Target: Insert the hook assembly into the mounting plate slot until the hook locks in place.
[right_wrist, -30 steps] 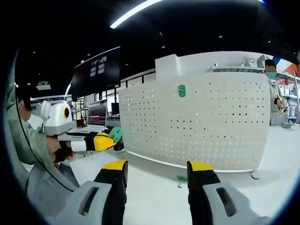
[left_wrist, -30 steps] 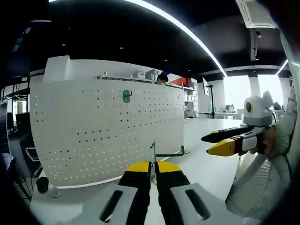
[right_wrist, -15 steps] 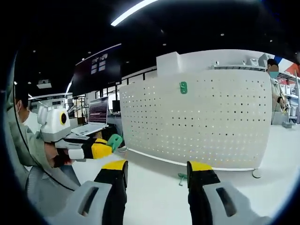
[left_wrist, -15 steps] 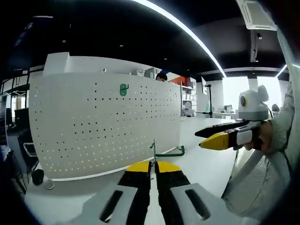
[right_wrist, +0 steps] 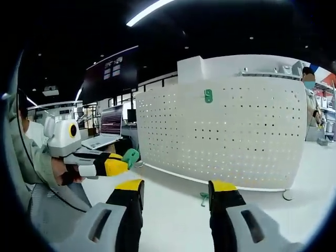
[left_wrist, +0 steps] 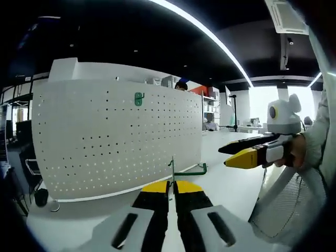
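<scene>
A white pegboard mounting plate (left_wrist: 115, 142) (right_wrist: 226, 136) stands upright on the white table, with one green hook (left_wrist: 138, 98) (right_wrist: 208, 95) fixed near its top. My left gripper (left_wrist: 171, 186) is shut on a green hook assembly (left_wrist: 181, 171), its thin plate edge-on between the jaws and its arm reaching right. In the right gripper view that gripper (right_wrist: 107, 164) comes in from the left with the green piece (right_wrist: 130, 156) at its tip. My right gripper (right_wrist: 176, 189) is open and holds nothing; a small green hook (right_wrist: 203, 198) lies on the table beyond it. It also shows at the right (left_wrist: 239, 152).
The white table (left_wrist: 226, 184) stretches in front of the pegboard. A laptop (right_wrist: 107, 131) and a dark screen (right_wrist: 110, 79) stand at the back left. A person (right_wrist: 307, 86) stands behind the board. My own sleeve (left_wrist: 315, 152) fills the right edge.
Both views have shifted a little with my hands. The right gripper has drifted slightly left in the left gripper view. The grip on the hook assembly is unchanged.
</scene>
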The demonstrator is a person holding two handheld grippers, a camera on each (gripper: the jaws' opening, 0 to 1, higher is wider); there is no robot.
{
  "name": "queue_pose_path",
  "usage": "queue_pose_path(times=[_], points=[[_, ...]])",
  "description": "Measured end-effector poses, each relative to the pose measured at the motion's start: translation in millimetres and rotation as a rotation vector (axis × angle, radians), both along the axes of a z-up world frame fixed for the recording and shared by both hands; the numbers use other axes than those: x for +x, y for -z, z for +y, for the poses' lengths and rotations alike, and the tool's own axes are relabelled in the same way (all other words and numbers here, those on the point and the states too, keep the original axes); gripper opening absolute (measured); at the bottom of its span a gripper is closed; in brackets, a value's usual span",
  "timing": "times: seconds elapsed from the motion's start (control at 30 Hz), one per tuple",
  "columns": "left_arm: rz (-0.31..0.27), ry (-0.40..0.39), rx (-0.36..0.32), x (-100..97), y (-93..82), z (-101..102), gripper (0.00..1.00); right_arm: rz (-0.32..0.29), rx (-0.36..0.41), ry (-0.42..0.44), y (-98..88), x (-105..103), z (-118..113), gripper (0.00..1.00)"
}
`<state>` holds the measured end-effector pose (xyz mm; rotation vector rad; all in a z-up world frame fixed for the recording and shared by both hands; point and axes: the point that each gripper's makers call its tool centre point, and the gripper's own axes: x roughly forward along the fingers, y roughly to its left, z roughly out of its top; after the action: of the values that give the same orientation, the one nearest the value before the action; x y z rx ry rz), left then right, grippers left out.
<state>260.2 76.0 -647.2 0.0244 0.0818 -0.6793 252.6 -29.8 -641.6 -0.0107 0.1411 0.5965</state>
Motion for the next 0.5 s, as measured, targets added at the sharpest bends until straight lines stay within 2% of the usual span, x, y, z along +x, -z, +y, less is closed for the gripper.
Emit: queue_pose_path(times=[0.5], points=[[-0.034, 0.011, -0.006, -2.2, -6.7, -0.9, 0.04, -0.002, -0.01, -0.016, -2.0, -2.5, 5.7, 0.44]])
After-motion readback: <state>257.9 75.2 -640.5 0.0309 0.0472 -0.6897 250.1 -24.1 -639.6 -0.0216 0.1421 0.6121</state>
